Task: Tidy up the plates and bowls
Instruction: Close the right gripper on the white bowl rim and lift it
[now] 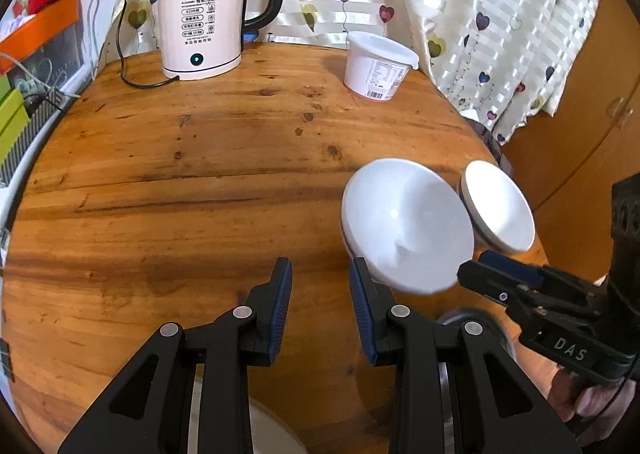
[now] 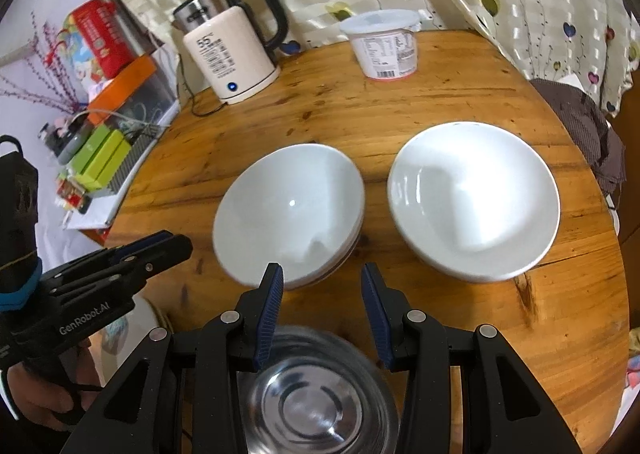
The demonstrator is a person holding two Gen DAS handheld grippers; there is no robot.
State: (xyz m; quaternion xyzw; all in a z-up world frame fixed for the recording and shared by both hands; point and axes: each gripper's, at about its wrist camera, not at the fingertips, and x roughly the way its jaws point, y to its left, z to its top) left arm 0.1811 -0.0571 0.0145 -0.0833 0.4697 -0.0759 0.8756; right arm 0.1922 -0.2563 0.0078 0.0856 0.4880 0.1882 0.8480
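Two white stacks sit on the round wooden table (image 2: pixel 460 86): deep white bowls (image 2: pixel 288 210) on the left and shallow white plates (image 2: pixel 476 198) to their right. My right gripper (image 2: pixel 322 294) hovers open just in front of them, nothing between its fingers. A steel bowl (image 2: pixel 320 406) lies below it at the near edge. In the left wrist view, my left gripper (image 1: pixel 320 294) is open over bare wood, its right finger (image 1: pixel 360 294) beside the white bowls (image 1: pixel 404 222), with the plates (image 1: pixel 500 206) farther right. My right gripper (image 1: pixel 476 266) comes in from the right.
A white electric kettle (image 1: pixel 200 22) with its cord and a lidded white tub (image 1: pixel 378 66) stand at the table's back, before a heart-patterned curtain. Boxes and clutter (image 2: pixel 100 158) crowd the left side. A pale dish (image 1: pixel 276 434) shows under my left gripper, and a hand (image 2: pixel 40 402) holds that gripper.
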